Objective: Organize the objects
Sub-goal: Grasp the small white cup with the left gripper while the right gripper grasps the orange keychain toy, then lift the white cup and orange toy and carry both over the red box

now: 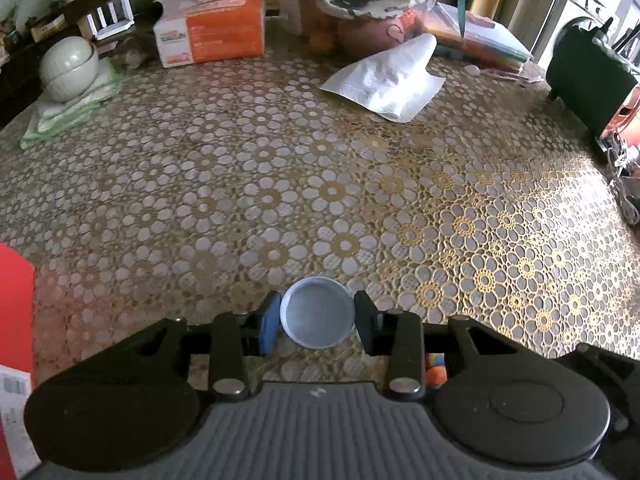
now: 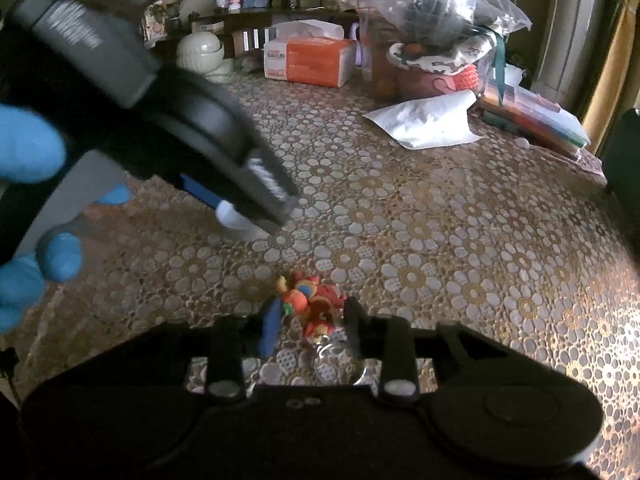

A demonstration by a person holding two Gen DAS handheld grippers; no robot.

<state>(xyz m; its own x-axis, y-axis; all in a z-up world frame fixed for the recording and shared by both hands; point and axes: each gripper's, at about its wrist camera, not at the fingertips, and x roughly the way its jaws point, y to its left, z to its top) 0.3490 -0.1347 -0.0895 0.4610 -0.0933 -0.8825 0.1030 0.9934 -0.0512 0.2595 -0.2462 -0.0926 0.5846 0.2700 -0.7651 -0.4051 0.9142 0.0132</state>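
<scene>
A small round pale-blue cap (image 1: 318,312) sits between the fingers of my left gripper (image 1: 316,322), which is shut on it just above the flowered tablecloth (image 1: 320,168). In the right wrist view the left gripper (image 2: 240,216) shows blurred at upper left, with the cap's white side (image 2: 236,220) under its tip. My right gripper (image 2: 308,326) is open around a small red, orange and yellow toy keychain (image 2: 316,304) lying on the cloth; the jaws do not touch it. Its metal ring (image 2: 332,354) lies nearer the camera.
At the table's far side stand an orange tissue box (image 1: 212,32), a white lidded bowl (image 1: 68,66) on green cloths, a white paper bag (image 1: 388,80), a wrapped pot (image 1: 372,20) and stacked folders (image 1: 484,36). A dark appliance (image 1: 588,76) is at right, a red box (image 1: 14,300) at left.
</scene>
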